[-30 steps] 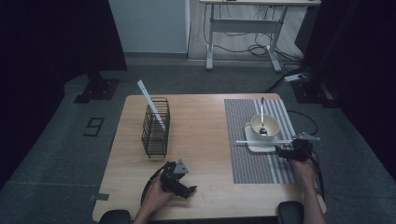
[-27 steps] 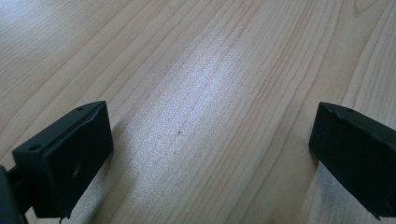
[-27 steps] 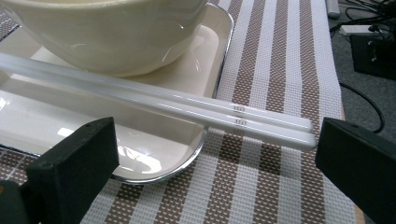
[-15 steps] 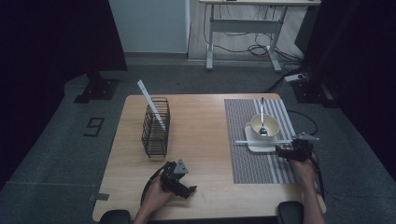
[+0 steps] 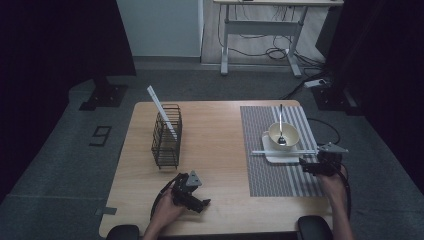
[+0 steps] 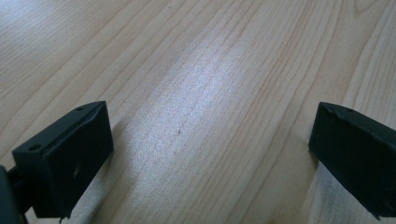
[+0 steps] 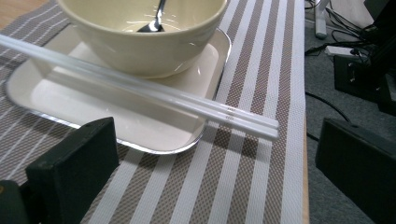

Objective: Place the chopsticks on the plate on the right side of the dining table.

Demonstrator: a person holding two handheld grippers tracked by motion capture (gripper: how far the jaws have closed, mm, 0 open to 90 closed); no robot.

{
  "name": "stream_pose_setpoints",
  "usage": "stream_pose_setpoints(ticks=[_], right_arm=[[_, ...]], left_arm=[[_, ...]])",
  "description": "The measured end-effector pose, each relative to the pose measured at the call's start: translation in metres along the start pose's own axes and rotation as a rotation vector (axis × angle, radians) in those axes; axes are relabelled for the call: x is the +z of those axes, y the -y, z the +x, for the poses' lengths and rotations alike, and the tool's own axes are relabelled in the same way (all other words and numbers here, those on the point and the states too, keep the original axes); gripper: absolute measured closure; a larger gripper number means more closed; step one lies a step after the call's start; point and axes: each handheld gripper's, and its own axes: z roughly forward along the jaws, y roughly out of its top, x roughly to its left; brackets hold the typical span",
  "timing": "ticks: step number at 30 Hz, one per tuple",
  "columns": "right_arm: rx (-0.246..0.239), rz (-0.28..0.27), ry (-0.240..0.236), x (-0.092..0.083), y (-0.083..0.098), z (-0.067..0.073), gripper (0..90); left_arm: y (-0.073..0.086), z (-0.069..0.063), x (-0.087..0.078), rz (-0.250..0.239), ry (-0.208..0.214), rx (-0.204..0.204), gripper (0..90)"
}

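Striped placemat (image 7: 261,154), chopsticks (image 7: 154,91) just ahead of open right hand-held gripper (image 7: 219,186)

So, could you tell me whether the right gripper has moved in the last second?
No. The right gripper sits just short of the tray corner, as before.

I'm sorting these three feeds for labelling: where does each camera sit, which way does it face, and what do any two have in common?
High view: above the person's side, looking forward and down on the table; both forearms, left gripper and right gripper show.
Left gripper view: on the left gripper, facing bare wood; its open jaws show.
Right gripper view: on the right gripper, facing chopsticks, tray and bowl; open jaws show.
Shared: high and right gripper views both show the chopsticks.
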Motion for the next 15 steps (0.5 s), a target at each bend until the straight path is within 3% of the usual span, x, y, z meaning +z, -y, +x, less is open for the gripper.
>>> stream_pose_setpoints(ticks=[15], right_arm=[[-0.028, 0.021, -0.099, -0.048, -0.005, 0.027, 0.0]], left_arm=[[0.0, 0.0, 0.0, -0.001, -0.003, -0.004, 0.0]])
